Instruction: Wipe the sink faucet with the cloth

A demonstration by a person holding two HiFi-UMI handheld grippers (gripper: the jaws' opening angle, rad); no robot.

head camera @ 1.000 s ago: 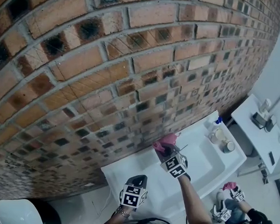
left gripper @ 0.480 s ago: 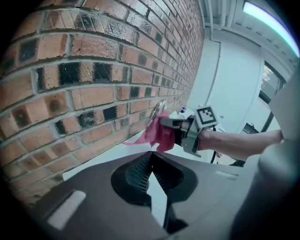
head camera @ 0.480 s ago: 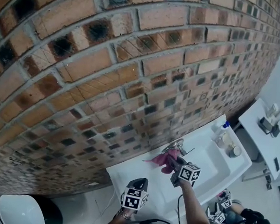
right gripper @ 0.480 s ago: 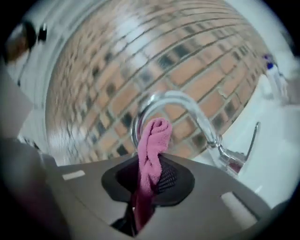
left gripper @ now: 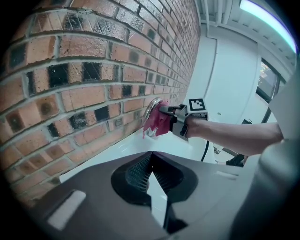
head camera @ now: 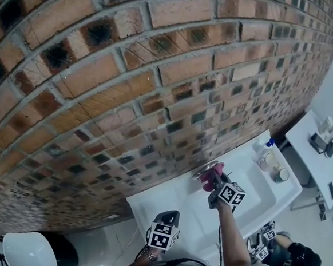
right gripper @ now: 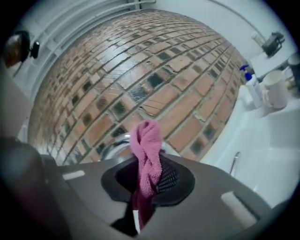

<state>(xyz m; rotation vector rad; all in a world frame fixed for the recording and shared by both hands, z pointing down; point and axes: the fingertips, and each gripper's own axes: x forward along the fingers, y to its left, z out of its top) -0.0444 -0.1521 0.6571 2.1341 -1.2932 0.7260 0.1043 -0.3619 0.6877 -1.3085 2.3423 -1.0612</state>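
Observation:
A chrome faucet (head camera: 200, 171) juts from the brick wall above the white sink (head camera: 166, 207). My right gripper (head camera: 217, 183) is shut on a pink cloth (head camera: 214, 174), pressing it against the faucet's right side. In the right gripper view the cloth (right gripper: 147, 151) stands bunched between the jaws, with the faucet (right gripper: 114, 143) just behind it. The left gripper view shows the cloth (left gripper: 157, 123) against the faucet (left gripper: 151, 105) from the side. My left gripper (head camera: 165, 222) hangs low over the sink's near left edge, shut and holding nothing, well clear of the faucet.
A soap bottle (head camera: 264, 151) and cups (head camera: 276, 174) stand at the sink's right end. Beyond them is a white side counter (head camera: 310, 161) with small items. A person (head camera: 291, 261) crouches on the floor at lower right. A white rounded fixture (head camera: 28, 252) sits at lower left.
My right gripper has carried the cloth from below and left of the faucet up onto its right side. My left gripper has stayed where it was.

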